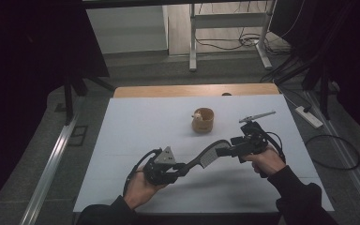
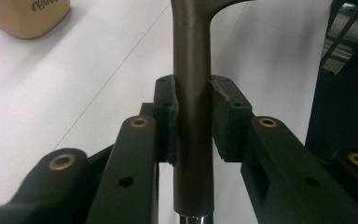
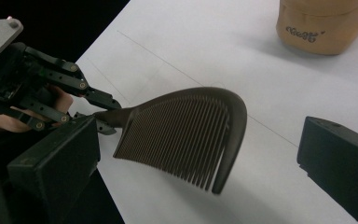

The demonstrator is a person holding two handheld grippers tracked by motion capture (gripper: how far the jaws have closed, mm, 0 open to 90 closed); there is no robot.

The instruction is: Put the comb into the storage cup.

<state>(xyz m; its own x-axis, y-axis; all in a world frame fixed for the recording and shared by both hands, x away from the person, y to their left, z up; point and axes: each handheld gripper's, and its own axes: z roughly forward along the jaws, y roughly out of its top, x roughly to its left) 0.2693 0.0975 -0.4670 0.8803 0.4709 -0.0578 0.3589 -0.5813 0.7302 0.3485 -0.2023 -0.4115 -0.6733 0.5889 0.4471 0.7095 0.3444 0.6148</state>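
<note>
Above white table (image 1: 136, 126), left gripper (image 2: 192, 109) fingers clamp comb (image 3: 186, 133) handle.

Tan cup (image 1: 203, 120) on white table (image 1: 136, 126)

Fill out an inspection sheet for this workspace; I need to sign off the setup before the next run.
Surface: white table with a wooden strip at the far edge.
Job's things: dark comb held above the table by its handle.
Clutter: tan cup standing mid-table, something small and pale at its rim.
Grippers: left gripper shut on the comb's handle; right gripper open, its jaws either side of the comb's teeth, not touching.
Cables: a black cable trails from the left gripper; more lie on the floor at right.
Surroundings: dark curtains, white power strip, a metal frame behind the table.
</note>
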